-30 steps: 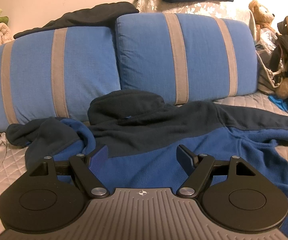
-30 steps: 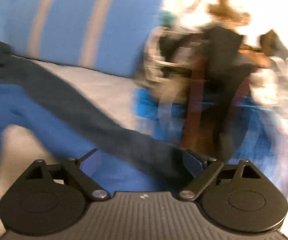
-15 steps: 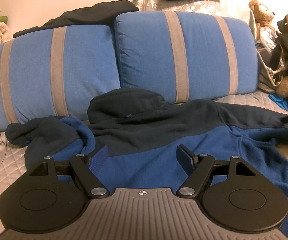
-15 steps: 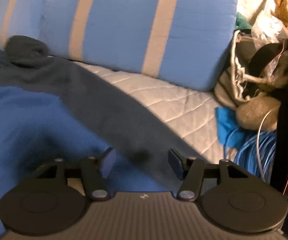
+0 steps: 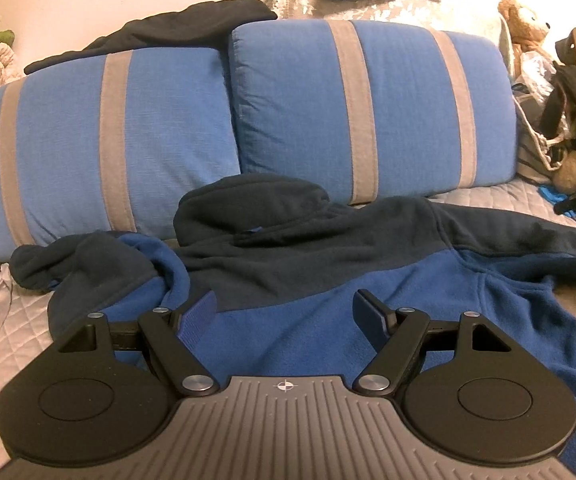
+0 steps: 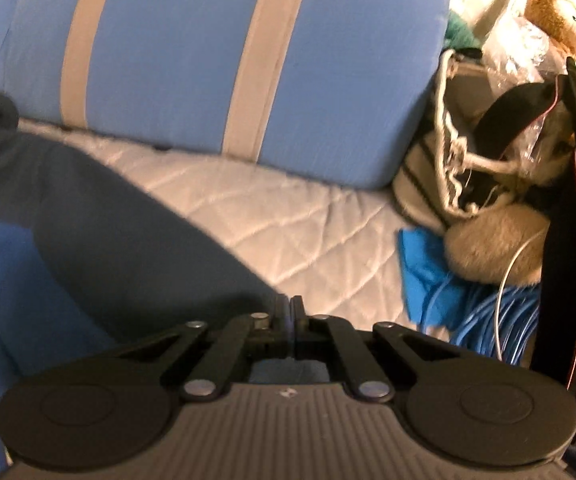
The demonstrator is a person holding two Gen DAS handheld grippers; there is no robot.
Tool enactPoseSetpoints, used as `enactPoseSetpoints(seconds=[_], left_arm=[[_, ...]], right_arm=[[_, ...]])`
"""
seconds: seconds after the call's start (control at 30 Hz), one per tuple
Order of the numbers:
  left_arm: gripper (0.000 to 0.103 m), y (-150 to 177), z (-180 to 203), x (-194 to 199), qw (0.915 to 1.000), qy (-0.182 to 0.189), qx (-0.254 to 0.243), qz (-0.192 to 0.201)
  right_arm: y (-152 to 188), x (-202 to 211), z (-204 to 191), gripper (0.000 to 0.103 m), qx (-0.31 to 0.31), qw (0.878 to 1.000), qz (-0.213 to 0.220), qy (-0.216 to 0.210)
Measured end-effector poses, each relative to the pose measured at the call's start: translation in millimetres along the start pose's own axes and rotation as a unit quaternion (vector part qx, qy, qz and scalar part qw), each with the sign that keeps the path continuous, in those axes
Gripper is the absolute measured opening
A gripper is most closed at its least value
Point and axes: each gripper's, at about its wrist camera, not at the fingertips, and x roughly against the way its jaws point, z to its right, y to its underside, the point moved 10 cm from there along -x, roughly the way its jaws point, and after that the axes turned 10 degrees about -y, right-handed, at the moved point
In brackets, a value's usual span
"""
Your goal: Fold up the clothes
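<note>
Jaws of the right gripper (image 6: pixel 291 312) have just closed, pinched together at the dark cuff end of the navy-and-royal-blue fleece hoodie's (image 5: pixel 328 280) sleeve (image 6: pixel 127 224), though whether cloth sits between them I cannot tell. Left gripper (image 5: pixel 285 312) hangs wide open over the hoodie's blue body, holding nothing. That hoodie lies spread on the pale quilted bedspread (image 6: pixel 288 216), against two blue cushions with grey stripes (image 5: pixel 368 112).
</note>
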Motion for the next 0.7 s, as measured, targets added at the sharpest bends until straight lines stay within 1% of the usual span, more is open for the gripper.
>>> enactPoseSetpoints(seconds=[0.03, 0.07, 0.1, 0.17, 0.2, 0.27, 0.33, 0.4, 0.5, 0.57, 0.6, 0.63, 0.67, 0.7], left_arm=[[0.075, 0.0, 0.0, -0.2, 1.0, 0.0, 0.001, -0.001], [0.075, 0.1, 0.4, -0.1, 1.0, 0.0, 0.0, -0.001], [0.075, 0.1, 0.8, 0.1, 1.0, 0.001, 0.0, -0.001], [0.075, -0.3, 1.1, 0.9, 1.0, 0.001, 0.0, 0.002], [0.075, -0.2, 0.8, 0.9, 1.0, 0.001, 0.0, 0.002], [0.075, -0.1, 0.2, 0.7, 1.0, 0.001, 0.001, 0.002], [0.075, 0.2, 0.0, 1.0, 1.0, 0.001, 0.001, 0.002], [0.075, -0.1, -0.2, 1.5, 1.0, 0.001, 0.001, 0.003], [0.075, -0.5, -0.4, 1.1, 1.0, 0.001, 0.001, 0.004], [0.075, -0.6, -0.4, 1.3, 1.0, 0.002, 0.0, 0.004], [0.075, -0.7, -0.5, 1.4, 1.0, 0.002, 0.0, 0.004], [0.075, -0.8, -0.5, 1.4, 1.0, 0.002, 0.0, 0.004], [0.075, -0.7, -0.4, 1.4, 1.0, 0.001, 0.0, 0.004], [0.075, -0.6, -0.3, 1.4, 1.0, 0.001, 0.0, 0.003]], right_arm=[[-3.3, 2.0, -1.3, 0.006, -0.006, 1.0, 0.002, -0.013], [-3.6, 5.1, -6.3, 0.019, -0.006, 0.999, 0.003, -0.031], [-2.5, 8.4, -11.9, 0.024, 0.002, 0.999, 0.005, -0.042], [2.7, 14.3, -23.8, 0.047, 0.018, 0.998, 0.0, -0.066], [6.4, 17.3, -29.8, 0.052, 0.023, 0.996, -0.003, -0.08], [13.2, 26.2, -45.2, 0.068, 0.033, 0.993, -0.003, -0.117], [19.1, 35.4, -62.5, 0.074, 0.046, 0.987, -0.003, -0.156], [27.0, 44.2, -80.1, 0.076, 0.073, 0.98, -0.006, -0.183], [37.9, 55.3, -103.0, 0.073, 0.141, 0.972, 0.004, -0.186], [47.8, 57.8, -119.6, 0.069, 0.196, 0.962, -0.002, -0.191], [51.9, 56.9, -126.7, 0.067, 0.228, 0.957, -0.003, -0.18], [55.2, 54.8, -132.9, 0.061, 0.258, 0.951, -0.005, -0.17], [59.1, 53.1, -139.8, 0.058, 0.288, 0.944, -0.006, -0.162], [62.9, 51.4, -146.8, 0.058, 0.318, 0.935, -0.007, -0.155]])
